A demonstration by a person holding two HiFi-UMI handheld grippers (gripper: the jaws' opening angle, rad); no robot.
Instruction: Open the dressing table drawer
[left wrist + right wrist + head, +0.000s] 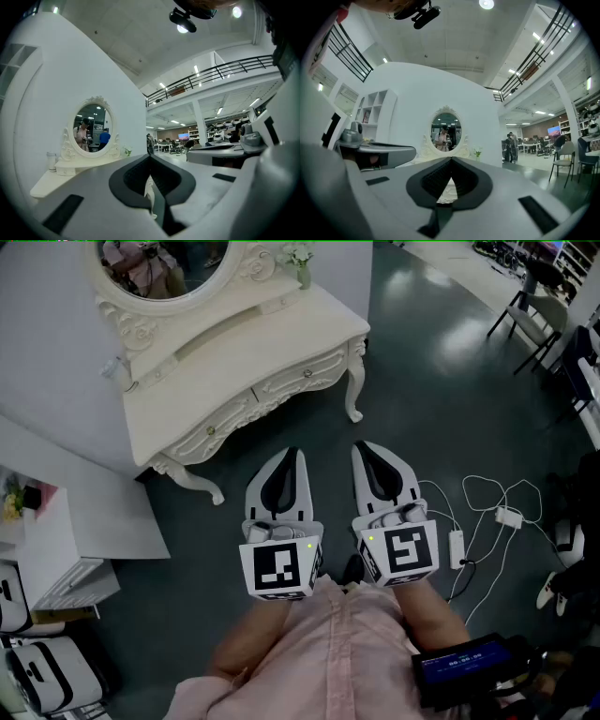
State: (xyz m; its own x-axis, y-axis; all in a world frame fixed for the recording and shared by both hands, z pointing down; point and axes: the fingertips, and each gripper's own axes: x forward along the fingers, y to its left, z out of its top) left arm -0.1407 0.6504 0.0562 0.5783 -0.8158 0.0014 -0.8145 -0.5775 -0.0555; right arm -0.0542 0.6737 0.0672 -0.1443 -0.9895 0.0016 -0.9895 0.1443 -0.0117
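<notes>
Head view: mirror (164, 273) cut off by the top edge, only its lower arc in frame; drawer (302, 377) knobs too small to make out. From the left claw (150, 158) the bench (49, 180) front is hidden behind the claw's own body, just a sliver of carved white showing in the gap; same from the right claw (451, 160). Print on the blue screen (461, 664) unreadable.

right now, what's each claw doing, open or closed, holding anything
left claw: closed, holding nothing
right claw: closed, holding nothing
</notes>
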